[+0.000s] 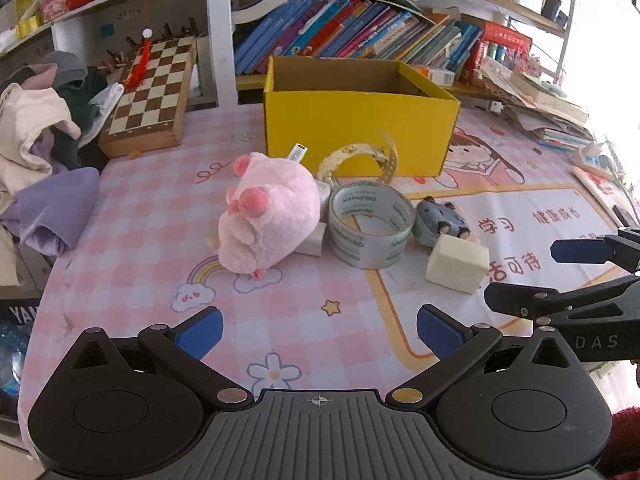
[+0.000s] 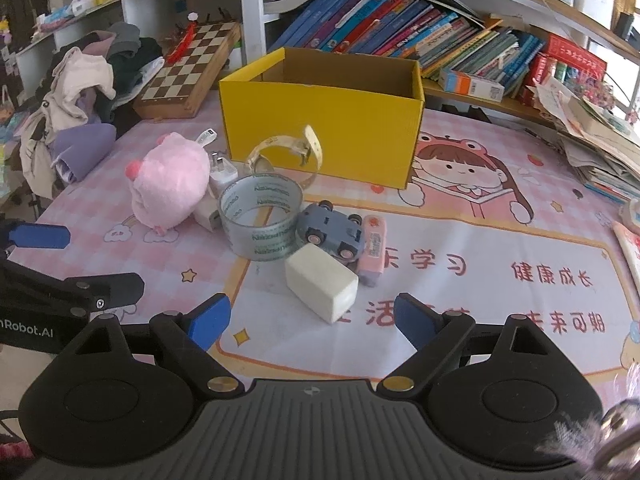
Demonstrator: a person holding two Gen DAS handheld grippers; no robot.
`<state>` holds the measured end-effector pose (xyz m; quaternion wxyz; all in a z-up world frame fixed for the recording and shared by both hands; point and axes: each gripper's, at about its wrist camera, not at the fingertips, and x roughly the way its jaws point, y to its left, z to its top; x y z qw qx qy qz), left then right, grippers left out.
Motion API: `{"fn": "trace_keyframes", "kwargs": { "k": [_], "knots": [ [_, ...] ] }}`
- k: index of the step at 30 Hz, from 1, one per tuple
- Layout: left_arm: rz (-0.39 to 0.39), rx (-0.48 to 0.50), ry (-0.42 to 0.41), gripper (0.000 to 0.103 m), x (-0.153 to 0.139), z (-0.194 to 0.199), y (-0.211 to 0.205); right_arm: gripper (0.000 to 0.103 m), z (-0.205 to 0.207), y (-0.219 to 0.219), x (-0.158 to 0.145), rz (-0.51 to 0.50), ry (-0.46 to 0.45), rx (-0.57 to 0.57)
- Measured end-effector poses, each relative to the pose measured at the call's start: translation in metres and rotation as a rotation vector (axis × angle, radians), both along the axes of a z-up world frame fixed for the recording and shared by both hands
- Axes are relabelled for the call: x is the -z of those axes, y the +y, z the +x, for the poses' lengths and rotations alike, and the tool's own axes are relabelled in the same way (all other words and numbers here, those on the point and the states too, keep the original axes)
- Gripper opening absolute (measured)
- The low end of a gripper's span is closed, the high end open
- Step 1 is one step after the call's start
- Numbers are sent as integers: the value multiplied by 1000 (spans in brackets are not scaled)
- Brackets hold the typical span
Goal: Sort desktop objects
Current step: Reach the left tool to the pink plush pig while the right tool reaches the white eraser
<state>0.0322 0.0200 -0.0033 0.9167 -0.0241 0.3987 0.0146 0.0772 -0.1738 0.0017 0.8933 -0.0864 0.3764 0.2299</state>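
Now, from left to right on the desk:

Left gripper (image 1: 319,334): jaws wide apart, holding nothing, low over the pink checked desk mat (image 1: 160,216); the pile of objects lies at its 12 o'clock.

Clothes heap (image 1: 36,132): at 9 o'clock of the pile, on the mat's left edge.

Chessboard box (image 1: 150,94): at 11 o'clock of the pile, leaning toward the shelf.

Pink plush toy (image 1: 268,214): leftmost thing of the pile, lying on its side, touching a white charger plug (image 2: 222,178) behind it.

Tape roll (image 1: 370,226): clear, just beside the plush at its 3 o'clock.

Cream wristwatch (image 1: 360,158): at 12 o'clock of the tape roll, its strap curled up, close before the box.

Yellow cardboard box (image 1: 360,128): open on top, at 12 o'clock of the whole pile; no object can be seen inside.

Grey toy car (image 2: 332,234): on its side, touching the tape roll at its 3 o'clock.

Cream foam block (image 2: 322,284): at 6 o'clock of the car, touching it, nearest to the right gripper.

Pink eraser (image 2: 372,250): at 3 o'clock of the car, right against it.

Right gripper (image 2: 312,322): jaws spread open, empty, with the foam block at 12 o'clock, just ahead of the blue fingertips (image 2: 208,320).

Paper stack (image 2: 600,140): at 2 o'clock, far right of the mat.
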Motion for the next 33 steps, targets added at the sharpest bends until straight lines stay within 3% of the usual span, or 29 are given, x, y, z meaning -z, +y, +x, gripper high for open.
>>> {"fn": "trace_keyframes", "kwargs": {
  "k": [8,16,22,26,33],
  "knots": [
    [17,-33,-1,103,1,17,1,80,20,0,3,-8,22,-13],
    [15,-68,-32,103,0,34,2,80,38,2,7,-20,37,-67],
    [9,-99,-25,103,3,49,4,70,57,6,13,-26,76,-124],
    [8,-121,-10,103,7,58,5,55,72,10,19,-33,126,-163],
    [5,-165,18,103,12,70,6,49,89,17,27,-60,184,-238]
  ]
}}
